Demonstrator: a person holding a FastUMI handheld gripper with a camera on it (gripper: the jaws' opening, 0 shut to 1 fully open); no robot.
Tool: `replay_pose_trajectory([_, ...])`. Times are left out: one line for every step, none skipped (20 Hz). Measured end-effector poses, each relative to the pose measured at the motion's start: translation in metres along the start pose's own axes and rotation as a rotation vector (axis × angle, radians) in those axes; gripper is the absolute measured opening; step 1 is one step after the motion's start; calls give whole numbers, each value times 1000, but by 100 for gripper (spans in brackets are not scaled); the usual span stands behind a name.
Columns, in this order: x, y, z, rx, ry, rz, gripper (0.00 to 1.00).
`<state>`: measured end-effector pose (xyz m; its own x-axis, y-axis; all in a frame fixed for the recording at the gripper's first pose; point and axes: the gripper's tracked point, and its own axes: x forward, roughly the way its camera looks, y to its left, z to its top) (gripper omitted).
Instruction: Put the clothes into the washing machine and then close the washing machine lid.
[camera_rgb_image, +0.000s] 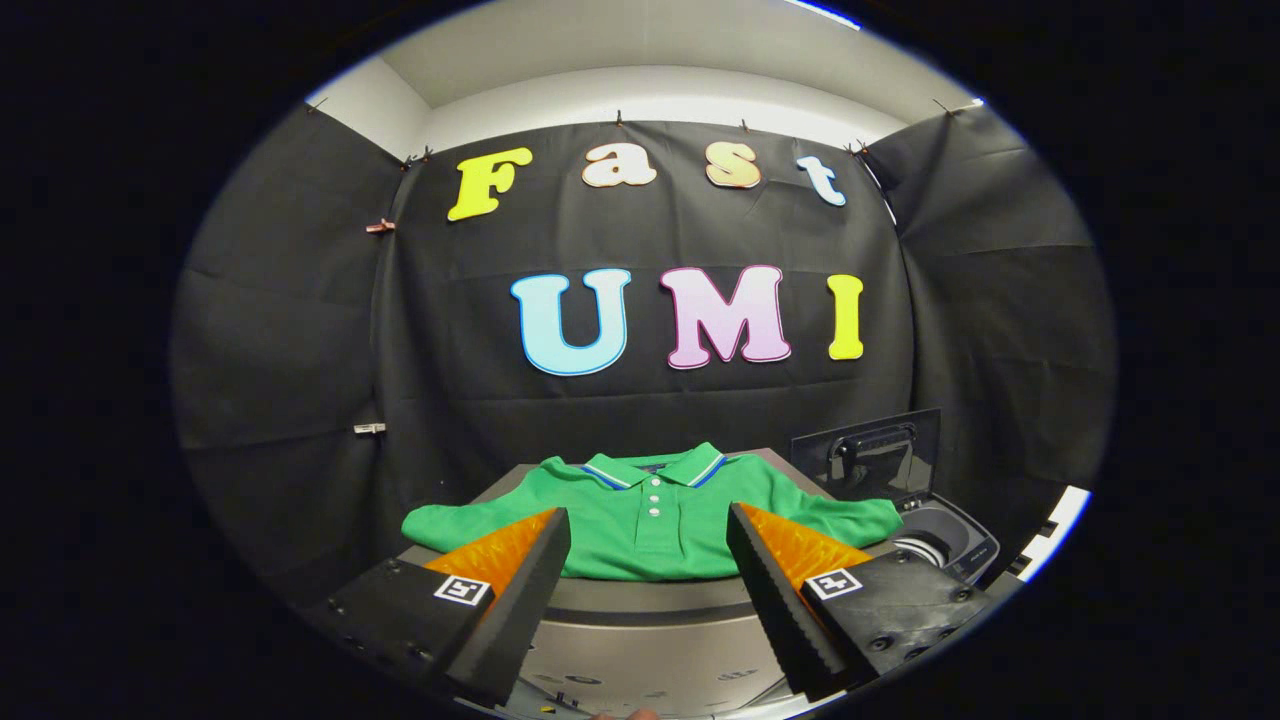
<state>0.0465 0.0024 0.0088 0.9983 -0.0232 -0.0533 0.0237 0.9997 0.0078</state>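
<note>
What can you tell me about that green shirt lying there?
The green polo shirt lies flat and face up on a grey surface, sleeves spread to both sides. It has a collar edged in blue and white and a placket with three pale buttons, and looks like soft knit fabric. It sits just ahead of the open tongs, which do not touch it. A washing machine stands open by one sleeve.

The gripper (648, 520) has its jaws spread wide, holding nothing. Just ahead of them and between their tips a green polo shirt (650, 510) lies flat on a grey table (640, 600), collar away from the jaws. Beyond the right jaw stands a small washing machine (950, 540) with its dark lid (870, 455) raised upright.
</note>
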Motion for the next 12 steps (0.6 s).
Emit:
replay_pose_trajectory([8, 0, -1, -3, 23, -3, 98])
replay_pose_trajectory([17, 0, -1, -5, 39, -4, 98])
replay_pose_trajectory([28, 0, -1, -1, 60, -6, 99])
replay_pose_trajectory([37, -1, -2, 9, 85, -11, 99])
replay_pose_trajectory([47, -1, -5, 19, 112, -13, 98])
replay_pose_trajectory([57, -4, -11, 25, 151, -25, 98])
replay_pose_trajectory([66, -5, -16, 27, 180, -34, 99])
replay_pose_trajectory([74, -6, -21, 19, 205, -38, 99])
replay_pose_trajectory([81, -6, -24, 16, 227, -34, 99])
replay_pose_trajectory([89, -7, -27, 13, 245, -35, 99])
replay_pose_trajectory([95, -8, -30, 15, 270, -32, 99])
replay_pose_trajectory([102, -8, -34, 14, 295, -35, 99])
